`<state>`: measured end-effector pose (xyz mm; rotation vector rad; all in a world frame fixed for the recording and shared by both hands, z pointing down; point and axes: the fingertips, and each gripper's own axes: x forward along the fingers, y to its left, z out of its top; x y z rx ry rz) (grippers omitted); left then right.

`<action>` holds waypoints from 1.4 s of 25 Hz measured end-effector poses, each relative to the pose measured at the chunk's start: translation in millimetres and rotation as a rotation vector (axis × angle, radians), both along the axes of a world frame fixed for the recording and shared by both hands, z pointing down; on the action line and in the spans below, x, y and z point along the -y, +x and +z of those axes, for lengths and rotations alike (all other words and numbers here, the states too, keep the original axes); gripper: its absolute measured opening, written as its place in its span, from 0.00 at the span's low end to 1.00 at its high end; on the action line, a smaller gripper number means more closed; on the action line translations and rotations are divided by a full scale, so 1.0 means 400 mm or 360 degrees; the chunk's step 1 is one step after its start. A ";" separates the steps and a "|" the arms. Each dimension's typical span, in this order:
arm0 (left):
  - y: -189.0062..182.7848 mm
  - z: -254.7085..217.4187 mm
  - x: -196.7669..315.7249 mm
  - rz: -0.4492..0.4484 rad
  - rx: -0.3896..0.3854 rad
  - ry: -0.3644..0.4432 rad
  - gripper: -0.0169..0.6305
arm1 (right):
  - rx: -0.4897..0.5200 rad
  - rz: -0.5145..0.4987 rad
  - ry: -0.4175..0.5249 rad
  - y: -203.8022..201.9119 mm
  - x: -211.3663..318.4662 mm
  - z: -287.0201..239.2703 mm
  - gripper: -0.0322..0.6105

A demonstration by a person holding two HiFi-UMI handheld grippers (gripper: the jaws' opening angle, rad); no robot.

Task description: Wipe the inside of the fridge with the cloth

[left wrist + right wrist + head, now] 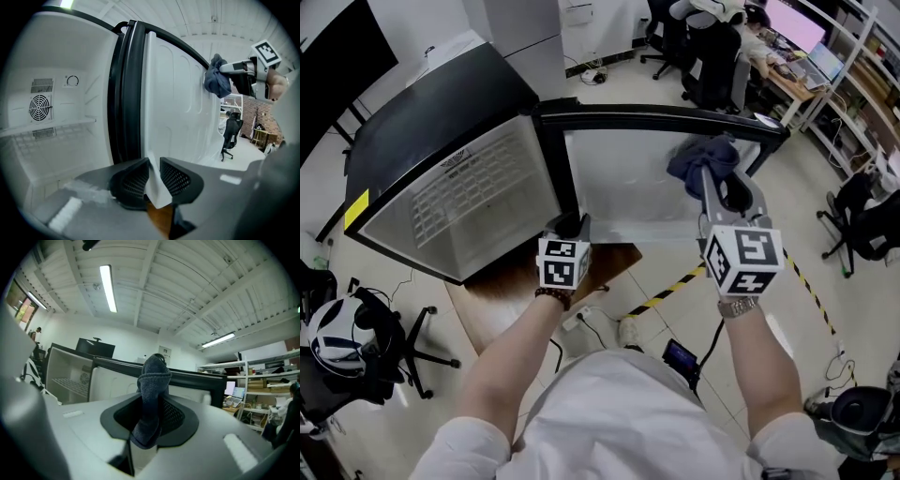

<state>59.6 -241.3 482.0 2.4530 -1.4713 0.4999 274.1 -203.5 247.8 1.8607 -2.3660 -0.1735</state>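
The black fridge is being shown with its door swung wide, so that the white cabinet with its wire shelf and the door's white inner lining are both being exposed for cleaning. The door is being steadied by the left gripper, whose jaws are being pinched on the lining's thin lower edge; this grip is judged to be there to stop the door from swinging while it is being rubbed. The right gripper is being held level and pointed at the upper part of the lining, with its jaws clamped on the dark blue cloth, which is being bunched so that a wad stands proud of the tips and can meet the surface first. From the left gripper view the cloth seems to be resting against the lining near its far edge. The door is being worked on at this stage, while the cabinet's shelf and walls are judged as not yet being reached
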 end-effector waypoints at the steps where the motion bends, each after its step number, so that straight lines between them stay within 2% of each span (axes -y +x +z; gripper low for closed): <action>1: 0.000 0.002 -0.001 0.0003 0.0003 -0.0002 0.15 | 0.0004 -0.0060 -0.0009 -0.049 -0.004 0.010 0.20; 8: 0.007 0.010 -0.040 0.0077 0.0001 0.0005 0.15 | -0.0062 -0.0476 -0.0104 -0.397 -0.015 0.087 0.20; 11: -0.005 0.011 -0.067 0.0098 -0.0005 0.0010 0.15 | -0.0097 -0.0567 -0.0148 -0.489 -0.007 0.117 0.20; 15: -0.043 0.015 -0.097 0.0085 -0.0013 0.0007 0.15 | -0.0134 -0.0615 -0.0191 -0.562 0.010 0.150 0.20; 22: -0.105 0.020 -0.133 0.0035 -0.0017 -0.0002 0.15 | -0.0206 -0.0558 -0.0239 -0.605 0.047 0.209 0.20; 29: -0.149 0.021 -0.145 0.0003 -0.0015 -0.0002 0.15 | -0.0250 -0.0468 -0.0201 -0.570 0.061 0.226 0.20; 35: -0.143 0.016 -0.154 0.0011 -0.0012 0.0005 0.15 | -0.0256 -0.0431 -0.0186 -0.530 0.052 0.230 0.20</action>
